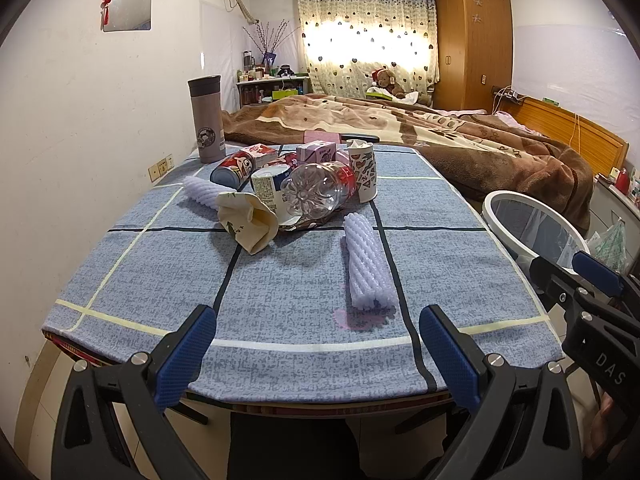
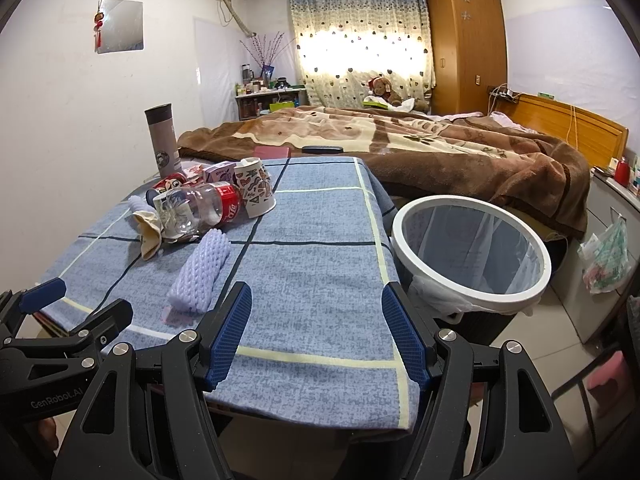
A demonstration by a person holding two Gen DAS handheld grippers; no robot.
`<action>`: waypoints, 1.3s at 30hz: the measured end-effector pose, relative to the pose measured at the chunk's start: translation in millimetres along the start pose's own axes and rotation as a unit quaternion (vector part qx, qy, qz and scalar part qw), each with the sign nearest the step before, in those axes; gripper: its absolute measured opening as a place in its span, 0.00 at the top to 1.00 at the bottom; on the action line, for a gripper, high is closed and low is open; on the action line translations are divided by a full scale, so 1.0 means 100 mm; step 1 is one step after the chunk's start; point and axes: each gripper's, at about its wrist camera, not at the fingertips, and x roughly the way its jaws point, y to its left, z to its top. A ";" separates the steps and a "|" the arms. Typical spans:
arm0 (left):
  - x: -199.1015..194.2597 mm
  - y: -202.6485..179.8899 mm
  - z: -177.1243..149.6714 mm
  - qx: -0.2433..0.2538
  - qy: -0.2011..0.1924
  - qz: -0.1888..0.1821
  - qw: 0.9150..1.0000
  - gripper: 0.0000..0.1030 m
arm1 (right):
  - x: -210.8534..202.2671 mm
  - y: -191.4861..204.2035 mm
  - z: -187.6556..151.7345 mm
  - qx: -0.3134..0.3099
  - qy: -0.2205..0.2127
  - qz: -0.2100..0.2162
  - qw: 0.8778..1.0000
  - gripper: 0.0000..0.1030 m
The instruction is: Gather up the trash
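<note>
Currently both grippers hover at the near edge of a table covered with a blue checked cloth [image 1: 280, 292]. The left gripper [image 1: 316, 354] has its two blue-padded fingers spread wide, and nothing is between them. The right gripper [image 2: 316, 332] is also wide open and it holds nothing; in the left wrist view it shows at the right border as a black frame with one blue pad.

The trash lies in a group on the far left part of the cloth. A long white foam net sleeve [image 1: 368, 264] lies alone, nearer to the grippers than the rest, and its near end rests on a small pink stain. Behind it a clear crushed plastic bottle with a red label [image 1: 316, 192] lies on its side. A crumpled cream paper cup [image 1: 248, 220] lies just left of the bottle, and a second white foam net sleeve [image 1: 202, 192] is behind this cup. A white paper cup with coloured patterns [image 1: 364, 172] stands upside down just right of the bottle. A red printed can [image 1: 234, 168] lies on its side further back, near a small pink carton [image 1: 316, 152].

A tall grey thermos flask [image 1: 208, 120] stands upright at the far left corner of the table. A round white-rimmed trash bin with a plastic liner [image 2: 472, 248] stands on the floor just beside the right edge of the table. A bed with a brown blanket [image 2: 420, 144] is behind the table.
</note>
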 end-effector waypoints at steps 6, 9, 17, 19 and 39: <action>0.00 0.00 0.00 0.000 0.000 0.000 1.000 0.00 | 0.00 0.01 0.00 -0.001 0.000 0.000 1.000 0.33; 0.00 0.00 0.00 0.000 0.000 0.000 1.000 0.00 | 0.00 0.01 0.00 -0.001 0.000 0.000 1.000 0.33; 0.00 0.00 0.00 0.000 0.000 0.000 1.000 0.00 | 0.00 0.01 0.00 -0.001 -0.001 0.000 1.000 0.33; 0.00 0.00 0.00 0.000 0.000 0.000 1.000 0.00 | 0.00 0.01 0.01 -0.001 -0.001 -0.001 1.000 0.33; 0.04 0.09 0.01 -0.006 0.008 -0.001 1.000 0.00 | 0.00 0.00 0.01 -0.002 0.002 0.003 1.000 0.33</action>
